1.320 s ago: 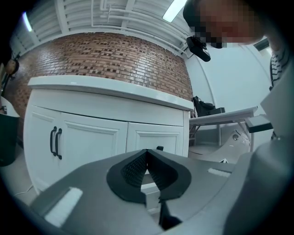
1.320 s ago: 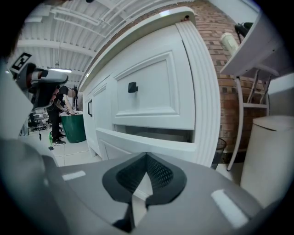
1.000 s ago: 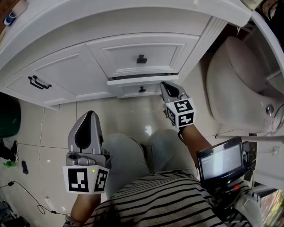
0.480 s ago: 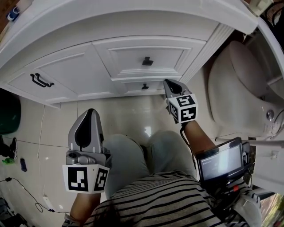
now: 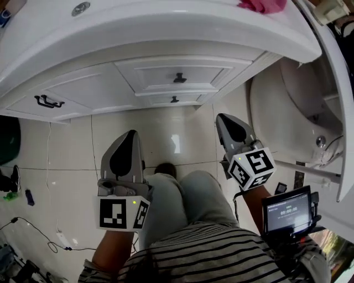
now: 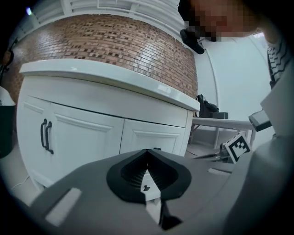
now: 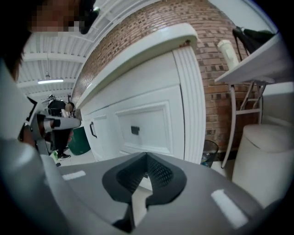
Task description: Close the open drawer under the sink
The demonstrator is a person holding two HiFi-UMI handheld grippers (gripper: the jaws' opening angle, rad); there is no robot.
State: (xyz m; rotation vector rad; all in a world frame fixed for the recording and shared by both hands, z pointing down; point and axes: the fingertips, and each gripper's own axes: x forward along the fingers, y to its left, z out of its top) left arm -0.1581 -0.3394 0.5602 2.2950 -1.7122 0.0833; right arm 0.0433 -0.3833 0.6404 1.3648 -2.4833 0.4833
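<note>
The white vanity [image 5: 83,88] under the sink has two stacked drawers. The lower drawer [image 5: 174,100] sits flush with the cabinet face, below the upper drawer [image 5: 178,78] with its black knob. My right gripper [image 5: 224,119] is shut and holds nothing, hanging over the floor tiles well back from the drawers. My left gripper [image 5: 129,136] is also shut and empty, level with the right one. In the right gripper view the drawer front [image 7: 134,130] lies ahead beyond the shut jaws. The left gripper view faces the cabinet doors [image 6: 87,137].
A toilet [image 5: 287,105] stands right of the vanity, with a small bin [image 7: 209,152] beside it. A green bin [image 5: 8,145] is at the far left. A pink cloth [image 5: 260,4] lies on the counter. Cables and small items lie on the floor [image 5: 33,237].
The lower drawer, open a second ago, has gone in flush. My right gripper has drawn back from it toward my knees, and the view has risen above the counter.
</note>
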